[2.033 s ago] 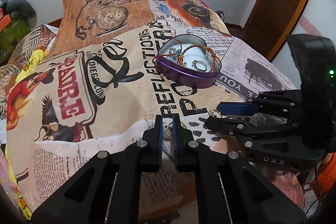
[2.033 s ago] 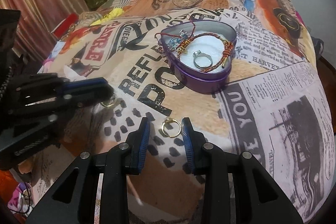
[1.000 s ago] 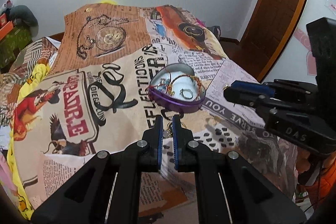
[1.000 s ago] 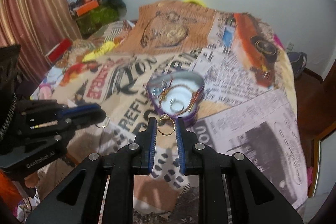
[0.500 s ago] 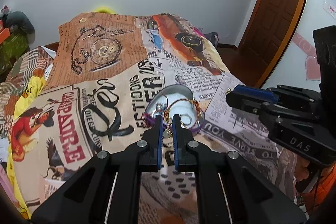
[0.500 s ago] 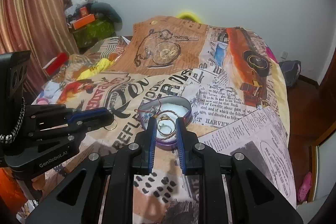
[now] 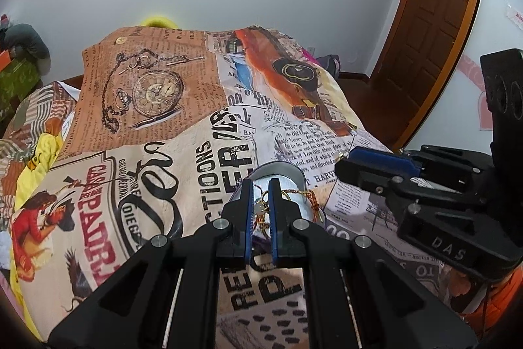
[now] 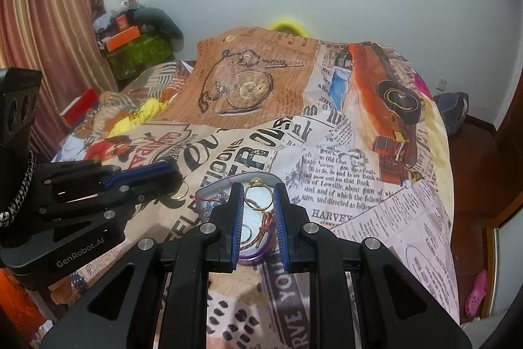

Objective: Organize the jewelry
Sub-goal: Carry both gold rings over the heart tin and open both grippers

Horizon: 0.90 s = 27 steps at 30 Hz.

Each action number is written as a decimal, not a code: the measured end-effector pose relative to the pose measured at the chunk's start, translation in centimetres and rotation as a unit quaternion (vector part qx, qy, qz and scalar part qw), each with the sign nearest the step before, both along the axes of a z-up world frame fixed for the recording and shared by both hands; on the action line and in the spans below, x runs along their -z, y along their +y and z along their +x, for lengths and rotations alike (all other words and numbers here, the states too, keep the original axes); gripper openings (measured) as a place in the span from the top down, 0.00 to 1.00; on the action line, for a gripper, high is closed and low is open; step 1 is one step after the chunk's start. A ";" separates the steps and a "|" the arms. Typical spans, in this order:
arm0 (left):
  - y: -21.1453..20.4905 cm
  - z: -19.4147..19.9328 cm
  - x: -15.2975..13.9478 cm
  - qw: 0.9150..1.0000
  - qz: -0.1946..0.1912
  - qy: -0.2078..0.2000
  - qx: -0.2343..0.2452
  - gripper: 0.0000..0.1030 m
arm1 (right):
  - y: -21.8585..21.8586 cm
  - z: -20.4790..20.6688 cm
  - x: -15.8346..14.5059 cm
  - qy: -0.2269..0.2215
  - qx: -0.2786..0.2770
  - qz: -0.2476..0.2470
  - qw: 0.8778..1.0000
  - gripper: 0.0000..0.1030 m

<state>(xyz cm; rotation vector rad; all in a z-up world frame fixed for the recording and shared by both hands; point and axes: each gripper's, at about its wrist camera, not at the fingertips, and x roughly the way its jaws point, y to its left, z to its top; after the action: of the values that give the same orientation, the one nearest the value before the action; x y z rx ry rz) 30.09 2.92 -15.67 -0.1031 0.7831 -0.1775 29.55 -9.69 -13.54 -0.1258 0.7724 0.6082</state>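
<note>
Change: both tools had risen from the bed (image 8: 408, 218) since two seconds earlier and now hung over the heart tin (image 8: 258, 252).
Right tool (image 8: 258, 197): narrow, pinching a gold ring (image 8: 258, 195).
Left tool (image 7: 260, 205): narrow, gripping a small gold piece (image 7: 260, 207).
Meaning: drop-off seemed imminent.
Hidden: tin mostly blocked; left item's type unclear.

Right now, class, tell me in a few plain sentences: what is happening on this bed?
A person is sorting jewelry with two handheld grippers. The right gripper pinches a gold ring over the purple heart-shaped tin, which already holds a bracelet. The left gripper grips a second gold ring, also raised near the tin. Neither ring has been dropped in yet. The tin sits on a newspaper-print bedspread.
</note>
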 end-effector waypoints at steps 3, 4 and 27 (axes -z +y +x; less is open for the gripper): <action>0.0 0.9 0.6 1.000 -0.003 0.009 0.001 0.93 | 0.2 0.6 0.4 0.007 -0.004 -0.002 1.000 0.84; 0.1 1.2 0.9 1.000 -0.005 0.013 0.001 0.93 | 0.4 0.8 0.7 0.011 -0.006 -0.004 1.000 0.84; 1.0 3.7 4.1 0.998 -0.030 0.063 0.003 0.93 | 2.1 2.6 4.7 0.041 -0.025 -0.053 0.997 0.84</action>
<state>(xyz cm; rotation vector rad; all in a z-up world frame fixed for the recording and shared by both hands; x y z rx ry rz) 33.83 3.94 -19.80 -0.1694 0.9048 -0.2018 32.14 -7.54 -18.22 -0.2199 0.8828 0.6228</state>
